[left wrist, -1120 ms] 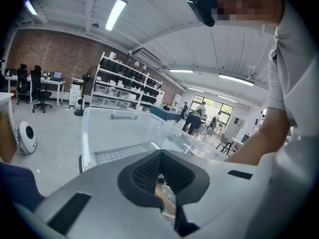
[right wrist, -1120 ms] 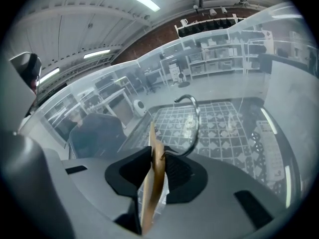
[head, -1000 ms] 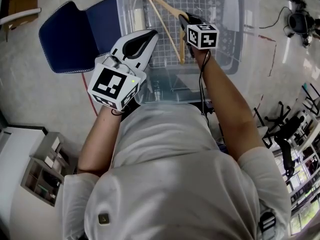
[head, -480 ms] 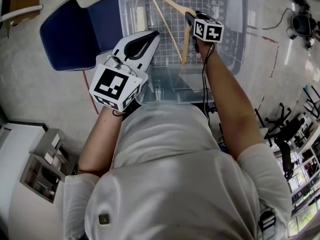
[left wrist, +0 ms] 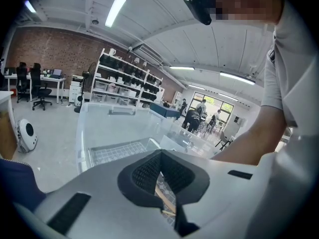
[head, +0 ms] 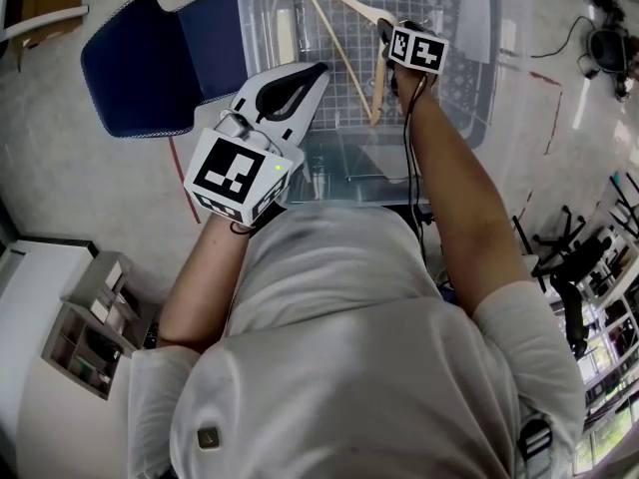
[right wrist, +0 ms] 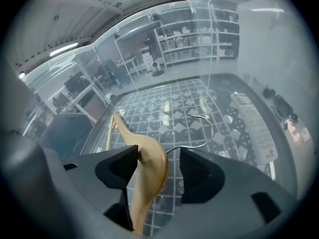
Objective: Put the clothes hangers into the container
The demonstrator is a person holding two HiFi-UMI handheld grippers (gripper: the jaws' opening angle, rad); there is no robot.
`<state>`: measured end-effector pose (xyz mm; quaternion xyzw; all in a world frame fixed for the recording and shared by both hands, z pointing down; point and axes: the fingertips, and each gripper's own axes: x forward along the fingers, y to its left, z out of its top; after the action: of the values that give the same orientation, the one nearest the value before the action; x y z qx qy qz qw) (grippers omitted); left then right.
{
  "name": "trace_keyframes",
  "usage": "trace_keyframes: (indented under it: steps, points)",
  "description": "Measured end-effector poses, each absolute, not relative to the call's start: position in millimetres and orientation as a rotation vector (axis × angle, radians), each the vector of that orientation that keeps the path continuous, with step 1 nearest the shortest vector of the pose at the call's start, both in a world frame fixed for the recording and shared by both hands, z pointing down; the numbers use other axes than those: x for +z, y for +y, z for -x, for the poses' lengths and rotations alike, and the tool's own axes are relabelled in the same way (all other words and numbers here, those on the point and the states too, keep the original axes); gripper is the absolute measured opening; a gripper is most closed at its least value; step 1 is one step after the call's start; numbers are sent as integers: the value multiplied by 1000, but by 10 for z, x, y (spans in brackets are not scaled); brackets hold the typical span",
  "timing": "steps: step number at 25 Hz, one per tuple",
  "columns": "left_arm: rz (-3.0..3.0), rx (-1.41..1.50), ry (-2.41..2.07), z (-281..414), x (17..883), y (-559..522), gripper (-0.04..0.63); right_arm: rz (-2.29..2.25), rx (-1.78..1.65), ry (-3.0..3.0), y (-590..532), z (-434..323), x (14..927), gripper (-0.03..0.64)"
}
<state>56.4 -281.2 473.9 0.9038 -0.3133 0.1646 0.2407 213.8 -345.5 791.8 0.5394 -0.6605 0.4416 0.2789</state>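
1. right gripper (right wrist: 159, 166), reaching inside the container (head: 262, 28): the jaws are opening and stand wide. the wooden hanger (right wrist: 148, 176) is between them, leaning on one pad with a clear gap to the other, so it is not clamped.
2. governing relation: the hanger's neck lies directly between the jaws. its long wooden arms run away from them toward the container's far left corner, and its wire hook (right wrist: 202, 128) points away over the container's gridded floor.
3. the right gripper is at the hanger. the left gripper (head: 312, 70) hovers over the container's near rim, jaws closed together on nothing.
4. hanger: pale, smooth wood with a curved shoulder and a thin metal hook.
5. the hanger's lower end probably rests on the container's floor, though no view settles this.
6. judgement: the coming move is a straight withdrawal out of the container, clear of the hook.
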Motion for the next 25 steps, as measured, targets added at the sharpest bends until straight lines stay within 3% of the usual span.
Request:
trace_keyframes:
  steps: [20,25]
  points:
    - [-2512,440,-818,-600,4661,-2691,17,-1457,1081,-1763,-3448,-2096,7683,261]
    - [-2536,433,-806,-571,4569,-2630,17,-1453,988,-1828,-3427,-2025,7312,170]
